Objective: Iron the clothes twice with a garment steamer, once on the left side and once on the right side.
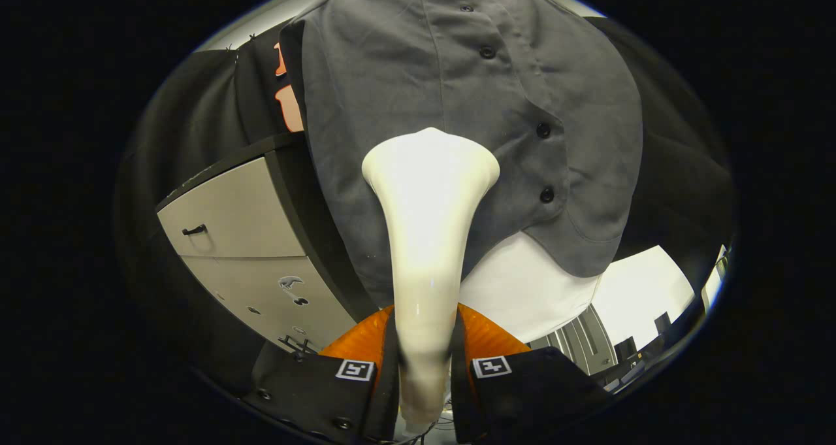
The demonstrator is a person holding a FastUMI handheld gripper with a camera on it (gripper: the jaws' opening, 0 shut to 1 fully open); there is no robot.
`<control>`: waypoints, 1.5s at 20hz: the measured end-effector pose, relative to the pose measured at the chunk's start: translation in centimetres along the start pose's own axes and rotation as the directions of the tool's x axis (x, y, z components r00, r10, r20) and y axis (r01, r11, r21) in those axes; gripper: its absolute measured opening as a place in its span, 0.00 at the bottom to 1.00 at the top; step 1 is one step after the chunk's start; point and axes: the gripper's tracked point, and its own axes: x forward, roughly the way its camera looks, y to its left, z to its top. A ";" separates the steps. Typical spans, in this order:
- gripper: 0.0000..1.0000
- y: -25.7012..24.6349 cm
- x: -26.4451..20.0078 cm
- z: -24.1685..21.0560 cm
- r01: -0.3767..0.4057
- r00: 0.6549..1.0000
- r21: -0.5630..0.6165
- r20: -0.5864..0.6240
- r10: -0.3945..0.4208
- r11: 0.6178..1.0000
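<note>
Booth backdrop: dark cloth wall, grey drawer cabinet [241, 236] at left of frame. Gripper [424, 360] at bottom centre, both fingers clamped on the white garment steamer [428, 236] handle; its flared head sits centre frame, against or just off the grey shirt [457, 105], left of the button placket. Risks, my read: smooth tapered handle could twist or slide in the grip; head could snag the buttons [543, 130]; loose hem may swing away.
</note>
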 end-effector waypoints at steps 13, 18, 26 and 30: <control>0.41 -2.7 -11.8 12.2 -0.028 0.960 -0.039 0.279 0.037 0.999; 0.40 -7.7 -16.6 19.4 0.020 0.925 -0.057 0.380 0.004 0.998; 0.40 -13.9 -17.9 27.8 0.073 0.883 -0.033 0.467 -0.050 0.997; 0.40 -14.7 -16.7 30.3 0.075 0.881 -0.042 0.471 -0.046 0.996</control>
